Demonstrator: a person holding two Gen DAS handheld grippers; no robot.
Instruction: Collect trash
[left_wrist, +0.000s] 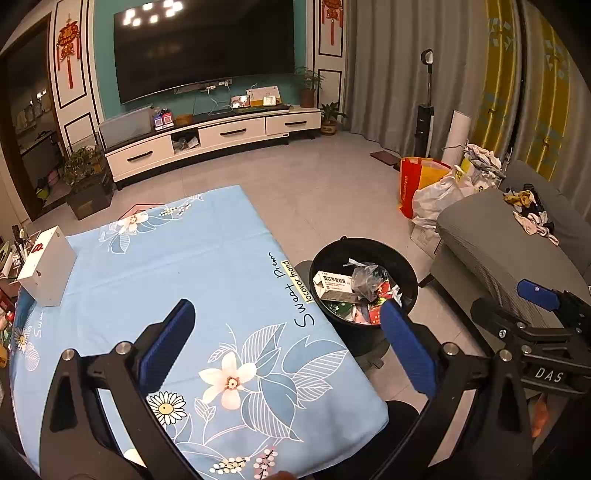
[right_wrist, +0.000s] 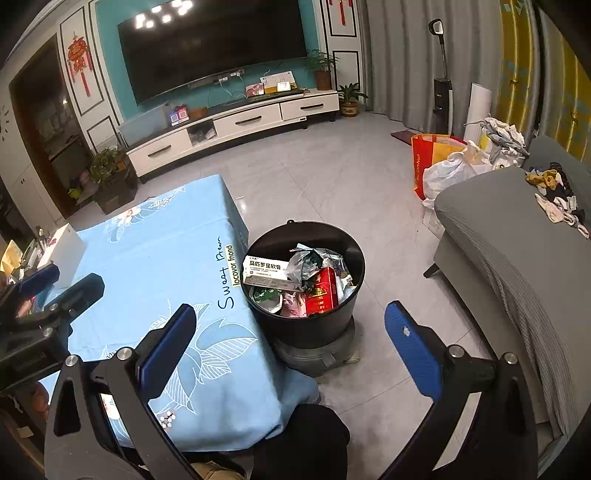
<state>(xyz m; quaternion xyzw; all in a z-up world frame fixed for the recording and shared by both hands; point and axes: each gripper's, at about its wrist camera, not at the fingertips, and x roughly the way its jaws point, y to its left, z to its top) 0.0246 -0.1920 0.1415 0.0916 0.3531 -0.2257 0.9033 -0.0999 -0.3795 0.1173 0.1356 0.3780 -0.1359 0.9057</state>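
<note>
Both grippers sat lowest in frame, nearest the lens. Left gripper (left_wrist: 286, 341) had its fingers spread wide, nothing between them; right gripper (right_wrist: 290, 349) likewise wide open and empty.

Just past the left fingers, the table (left_wrist: 177, 280) under a blue flowered cloth filled the lower centre of the left view. No loose trash showed on it. Only a white box (left_wrist: 46, 266) stood at centre left, and whether that counts as trash could not be judged.

Beside the table's right edge, on the floor, the black bin (right_wrist: 303, 280) held the trash (right_wrist: 295, 280): a white carton, a red pack, crumpled wrappers, piled close to the rim. Judged from this, collecting looked largely done, perhaps complete.

Further right, a grey sofa (right_wrist: 498, 236) carried scattered cloth items; bags (right_wrist: 443, 166) stood behind it. Unclear if either belongs to the task.

Hidden or poor: table's left edge clutter cut off and dim; bin's lower contents buried; floor under the table unseen.
</note>
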